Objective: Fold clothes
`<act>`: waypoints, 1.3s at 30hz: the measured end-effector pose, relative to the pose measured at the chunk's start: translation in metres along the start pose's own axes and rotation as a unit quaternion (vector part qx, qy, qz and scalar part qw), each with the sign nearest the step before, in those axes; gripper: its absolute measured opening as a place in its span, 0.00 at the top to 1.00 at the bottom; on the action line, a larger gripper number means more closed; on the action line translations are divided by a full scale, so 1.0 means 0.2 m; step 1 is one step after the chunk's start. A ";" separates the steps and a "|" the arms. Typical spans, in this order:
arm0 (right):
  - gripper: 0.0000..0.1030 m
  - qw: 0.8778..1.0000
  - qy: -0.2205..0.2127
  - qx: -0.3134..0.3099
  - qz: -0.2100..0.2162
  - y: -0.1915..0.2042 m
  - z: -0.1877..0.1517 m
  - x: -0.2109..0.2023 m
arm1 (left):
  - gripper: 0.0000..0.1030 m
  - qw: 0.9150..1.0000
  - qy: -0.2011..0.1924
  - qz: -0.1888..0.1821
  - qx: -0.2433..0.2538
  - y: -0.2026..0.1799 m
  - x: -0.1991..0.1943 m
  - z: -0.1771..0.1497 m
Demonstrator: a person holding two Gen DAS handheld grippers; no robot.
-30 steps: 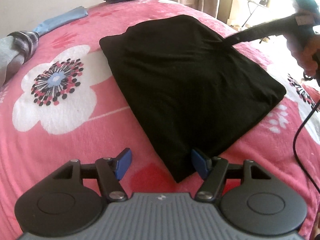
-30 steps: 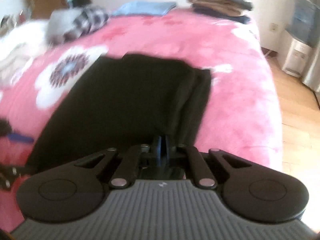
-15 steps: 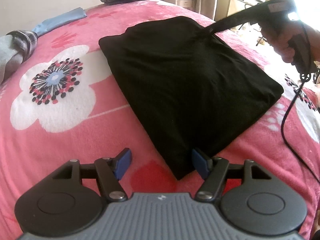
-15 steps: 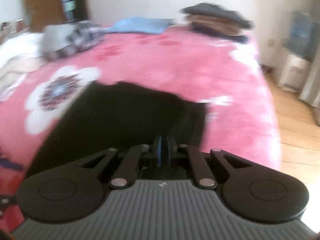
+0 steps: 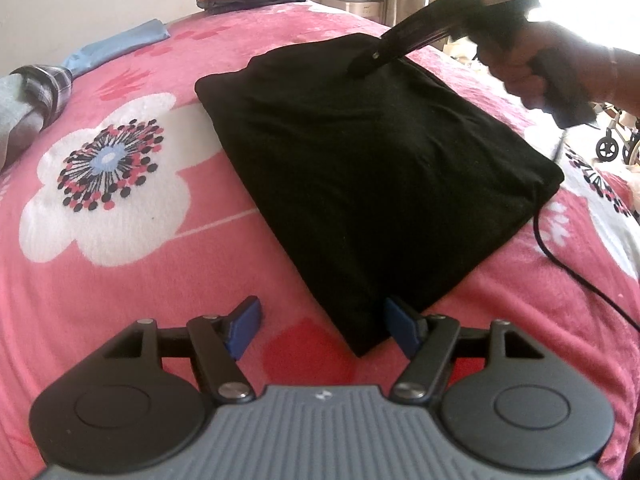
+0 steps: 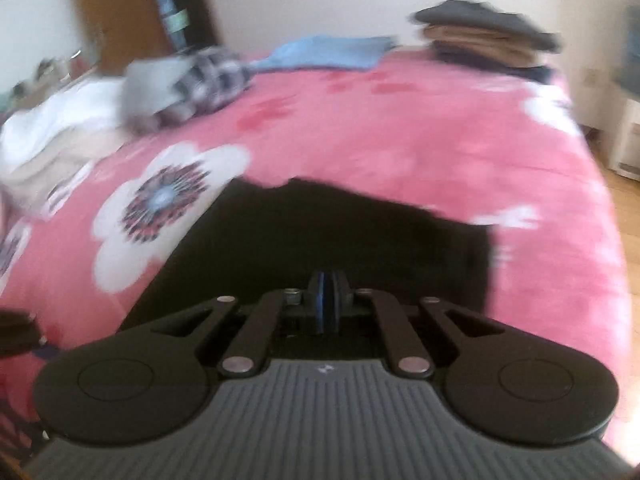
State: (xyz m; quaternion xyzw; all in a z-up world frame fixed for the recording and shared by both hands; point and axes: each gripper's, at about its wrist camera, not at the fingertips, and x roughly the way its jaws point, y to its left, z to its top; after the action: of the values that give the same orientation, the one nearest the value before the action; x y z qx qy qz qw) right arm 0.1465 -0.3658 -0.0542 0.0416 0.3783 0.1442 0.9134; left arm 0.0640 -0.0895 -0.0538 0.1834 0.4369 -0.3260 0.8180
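Risk: closed right gripper [image 6: 323,298] dragging across the black garment [image 5: 376,176] may rumple it, while the spread left gripper [image 5: 320,326] straddles its corner unclamped.

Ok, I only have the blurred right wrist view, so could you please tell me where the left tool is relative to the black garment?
Observer: The left tool is open, and the near corner of the black garment lies between its jaws, closer to the right one.
Operator: Thank you. Where on the garment does my right tool sit?
Observer: The right tool is shut, with its tip on top of the garment by the far edge. I cannot tell whether it pinches any fabric.
Operator: Is anything lying beside the garment?
Observer: A black cable trails over the pink blanket past the garment's right corner.
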 end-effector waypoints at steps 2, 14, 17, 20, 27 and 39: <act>0.99 0.999 -0.003 0.022 -0.047 -0.09 0.04 0.04 | 0.32 1.000 -0.001 -0.001 -0.003 0.00 0.00 0.00; 1.00 0.996 0.034 -0.039 0.070 0.09 0.10 0.16 | 0.29 1.000 -0.003 -0.007 -0.007 0.02 -0.01 -0.01; 1.00 1.000 0.004 0.023 0.015 -0.03 0.16 0.18 | 0.29 1.000 -0.005 -0.007 -0.007 0.02 -0.01 -0.02; 0.95 0.999 0.002 0.018 0.031 0.00 0.19 0.15 | 0.29 1.000 -0.007 -0.008 -0.006 0.02 -0.01 -0.02; 1.00 0.995 -0.021 0.101 0.014 -0.09 0.24 0.32 | 0.28 1.000 -0.010 -0.012 -0.007 0.03 -0.01 -0.03; 1.00 0.989 0.043 0.047 0.135 0.25 0.29 0.51 | 0.26 1.000 -0.016 -0.012 0.001 0.02 -0.01 -0.03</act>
State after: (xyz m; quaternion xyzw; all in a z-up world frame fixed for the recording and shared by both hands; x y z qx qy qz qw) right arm 0.2444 -0.2868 -0.0726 0.1287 0.4147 0.2498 0.8655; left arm 0.0612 -0.0821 -0.0556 0.1736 0.4256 -0.3389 0.8209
